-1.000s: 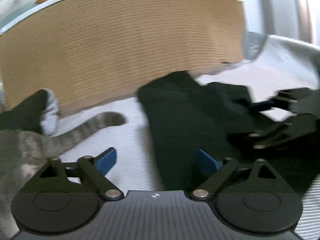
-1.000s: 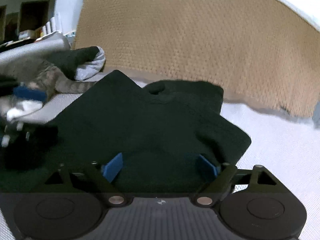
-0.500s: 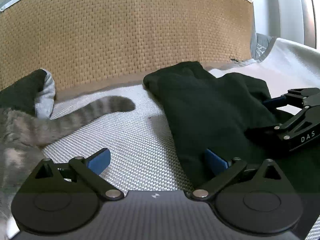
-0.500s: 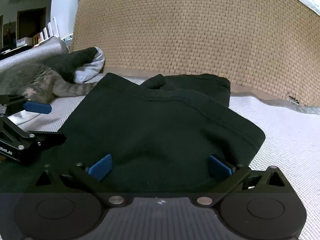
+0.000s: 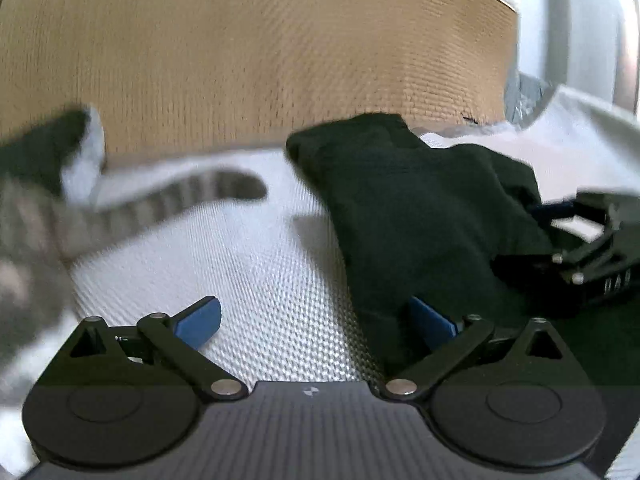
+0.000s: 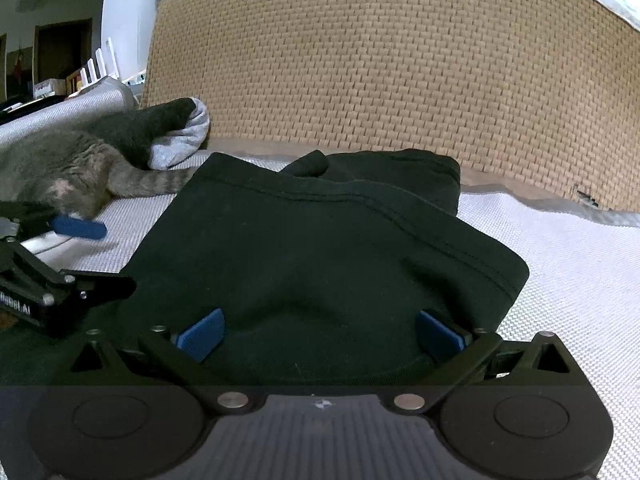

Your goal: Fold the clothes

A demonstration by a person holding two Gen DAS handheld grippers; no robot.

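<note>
Both grippers point slightly downward, jaws just opened wide. The left gripper (image 5: 316,320) straddles the black garment's (image 6: 320,248) edge. The right gripper (image 6: 320,330) has the fabric between its jaws, ungripped.

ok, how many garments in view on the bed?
2. A black garment lies partly folded mid-mattress, under both open grippers. A dark sock-like piece with a grey end sits at the woven headboard, by the cat. The cat may hide more.
</note>
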